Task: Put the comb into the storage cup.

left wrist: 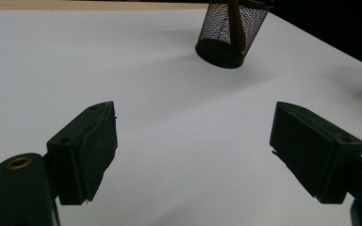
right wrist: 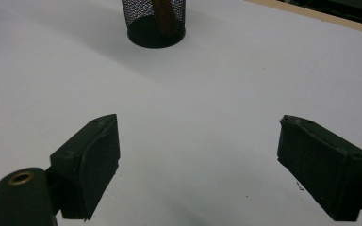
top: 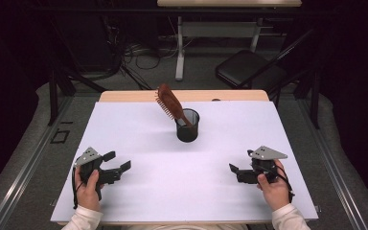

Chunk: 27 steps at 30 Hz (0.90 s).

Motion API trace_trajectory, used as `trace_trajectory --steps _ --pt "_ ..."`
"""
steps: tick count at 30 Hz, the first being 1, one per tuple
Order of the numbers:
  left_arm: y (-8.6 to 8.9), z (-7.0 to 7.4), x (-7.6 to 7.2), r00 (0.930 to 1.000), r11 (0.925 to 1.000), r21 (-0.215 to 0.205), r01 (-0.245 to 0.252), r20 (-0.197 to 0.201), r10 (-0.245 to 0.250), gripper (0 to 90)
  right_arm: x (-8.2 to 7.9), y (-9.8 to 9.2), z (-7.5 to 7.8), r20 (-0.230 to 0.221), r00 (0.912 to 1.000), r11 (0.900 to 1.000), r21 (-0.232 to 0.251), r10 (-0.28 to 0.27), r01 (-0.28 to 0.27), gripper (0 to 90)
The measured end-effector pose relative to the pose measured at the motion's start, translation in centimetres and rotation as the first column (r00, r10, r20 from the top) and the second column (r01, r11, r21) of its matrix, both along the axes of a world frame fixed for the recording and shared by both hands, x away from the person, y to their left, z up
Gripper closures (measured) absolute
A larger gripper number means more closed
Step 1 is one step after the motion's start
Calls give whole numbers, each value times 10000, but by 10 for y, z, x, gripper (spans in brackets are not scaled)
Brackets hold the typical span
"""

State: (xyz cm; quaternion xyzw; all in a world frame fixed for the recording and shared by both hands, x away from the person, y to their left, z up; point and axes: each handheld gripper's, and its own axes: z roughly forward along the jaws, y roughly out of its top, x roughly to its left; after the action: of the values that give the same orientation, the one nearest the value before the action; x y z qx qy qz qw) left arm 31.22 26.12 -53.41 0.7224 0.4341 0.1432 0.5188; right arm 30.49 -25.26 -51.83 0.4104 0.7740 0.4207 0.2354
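A black mesh cup (top: pixel 188 125) stands upright near the middle of the white table sheet (top: pixel 139 134). A brown hairbrush (top: pixel 170 104) leans out of it, head up and tilted to the left. My left gripper (top: pixel 118 161) rests low at the front left, jaws open and bare, pointing toward the cup (left wrist: pixel 231 30). My right gripper (top: pixel 233 169) sits at the front right, also open with nothing between its jaws. In the right gripper view the cup (right wrist: pixel 155 21) is ahead with the brush handle (right wrist: pixel 164 16) inside it.
The sheet covers a wooden table whose far edge (top: pixel 182 96) shows behind the cup. Beyond it stand a folding chair (top: pixel 249 69), a desk leg and loose cables on the floor. Dark floor runs along both sides of the table.
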Motion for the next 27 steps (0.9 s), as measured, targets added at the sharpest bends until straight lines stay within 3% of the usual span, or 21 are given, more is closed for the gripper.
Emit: trace_trajectory --steps 8,16,27 --pt "3 -4 0 9998 9999 18 -154 113 154 158 1 -3 -5 -37 9999 9999 51 -142 142 137" --pt "4 -4 0 9994 9996 199 -198 294 192 158 3 -10 -11 -210 9989 9981 441 -419 428 139" --pt "2 -8 0 9995 9991 396 -151 272 140 158 4 -15 -15 -379 9971 9958 611 -661 683 140"
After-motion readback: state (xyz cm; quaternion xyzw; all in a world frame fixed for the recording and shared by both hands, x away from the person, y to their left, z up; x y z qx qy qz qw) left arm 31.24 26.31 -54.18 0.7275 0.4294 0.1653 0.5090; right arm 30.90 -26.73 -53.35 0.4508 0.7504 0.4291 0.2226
